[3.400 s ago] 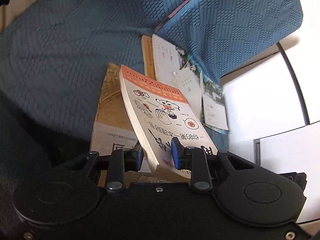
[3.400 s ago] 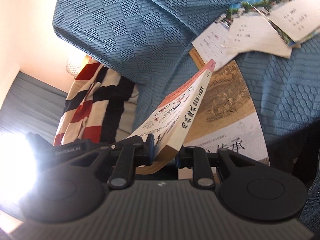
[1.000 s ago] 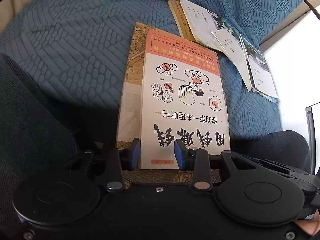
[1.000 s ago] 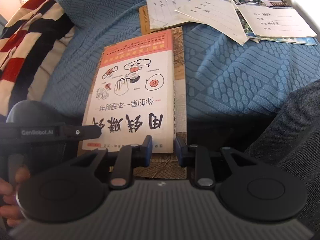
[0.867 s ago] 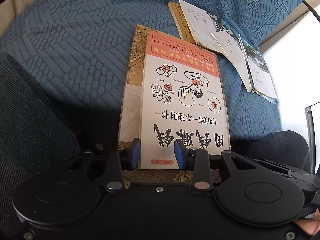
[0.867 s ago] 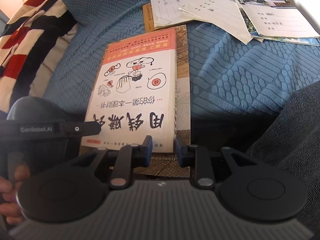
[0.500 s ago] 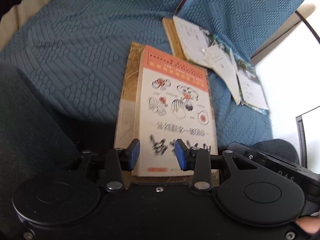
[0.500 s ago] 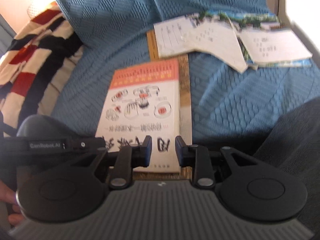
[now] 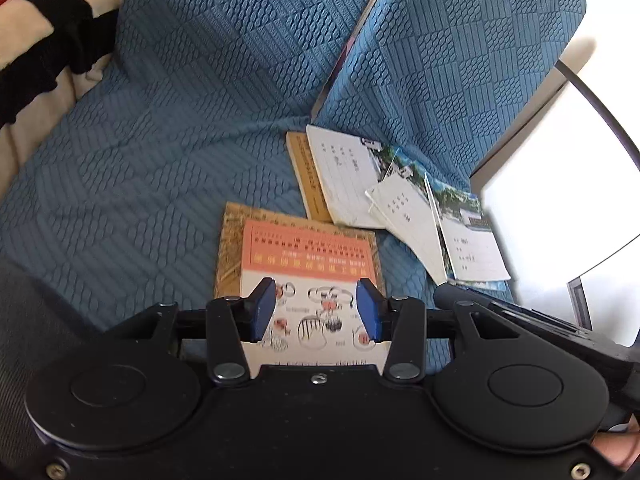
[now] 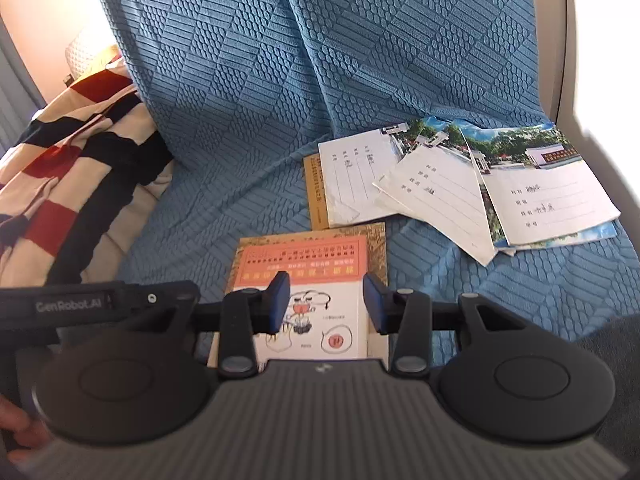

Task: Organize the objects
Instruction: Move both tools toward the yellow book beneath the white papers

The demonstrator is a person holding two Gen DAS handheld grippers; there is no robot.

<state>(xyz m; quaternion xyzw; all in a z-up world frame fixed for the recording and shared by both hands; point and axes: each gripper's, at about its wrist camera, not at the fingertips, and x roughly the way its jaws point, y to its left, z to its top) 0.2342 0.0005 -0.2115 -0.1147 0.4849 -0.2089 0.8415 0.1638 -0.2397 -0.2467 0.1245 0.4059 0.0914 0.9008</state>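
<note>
A white book with an orange band (image 9: 308, 256) (image 10: 304, 256) lies flat on a larger brown-patterned book (image 9: 230, 240) (image 10: 378, 244) on the blue-covered seat. My left gripper (image 9: 316, 304) hovers above it, jaws opening, nothing between the pads. My right gripper (image 10: 326, 300) also hangs over the book, jaws opening and empty. Behind lie a yellow-brown book (image 9: 300, 168) (image 10: 314, 184) and several white notebooks with photo covers (image 9: 408, 204) (image 10: 448, 184), fanned out loosely.
The blue textured cover (image 9: 180, 120) (image 10: 320, 60) runs up the seat back. A striped red, black and cream cloth (image 10: 68, 144) (image 9: 36, 40) lies at the left. A pale armrest (image 10: 592, 80) bounds the right side. A hand (image 10: 16, 436) holds the left gripper's body (image 10: 80, 304).
Both grippers let go of the white book, which now lies flat on the brown one. Both have risen and pulled back, and their jaws have widened.
</note>
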